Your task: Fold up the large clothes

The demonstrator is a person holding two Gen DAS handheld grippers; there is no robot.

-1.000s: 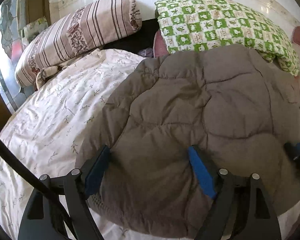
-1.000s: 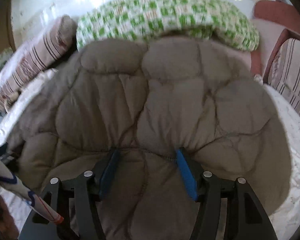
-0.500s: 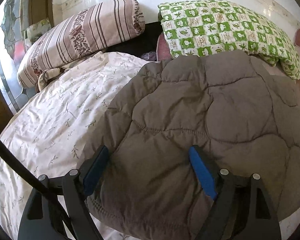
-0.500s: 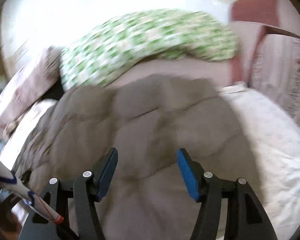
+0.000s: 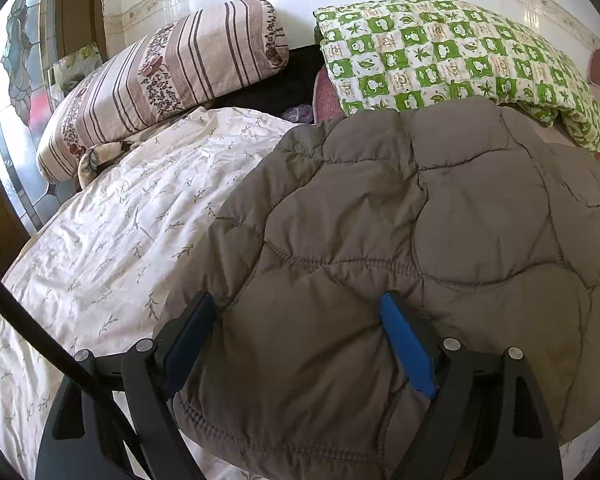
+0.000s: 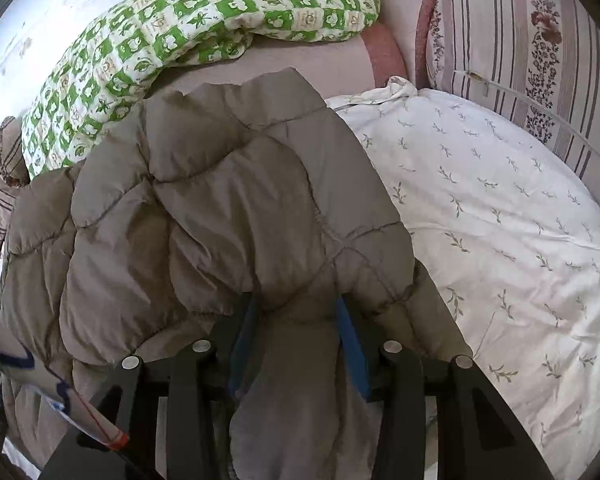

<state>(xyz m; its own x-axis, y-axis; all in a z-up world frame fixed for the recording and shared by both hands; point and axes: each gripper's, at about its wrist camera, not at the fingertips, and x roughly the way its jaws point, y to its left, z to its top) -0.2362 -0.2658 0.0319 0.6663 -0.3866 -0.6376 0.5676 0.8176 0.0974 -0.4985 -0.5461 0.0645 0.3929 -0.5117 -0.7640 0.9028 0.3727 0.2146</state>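
Observation:
A brown quilted puffer jacket lies spread on the bed. My left gripper stands wide open at its near left edge. The padding lies between the blue pads, and they do not squeeze it. In the right wrist view the same jacket fills the left half. My right gripper is at the jacket's near right edge and its jaws are closing. A bunched fold of the jacket fills the gap and bulges over both pads.
The bed is covered by a white leaf-print sheet, also seen bare to the right. A striped pillow and a green checked quilt lie at the head. Another striped cushion stands at the right. A black cable crosses the lower left.
My right gripper has swung across to the jacket's right edge, rolled, and narrowed its jaws onto a fold of it. The left gripper has stayed where it was.

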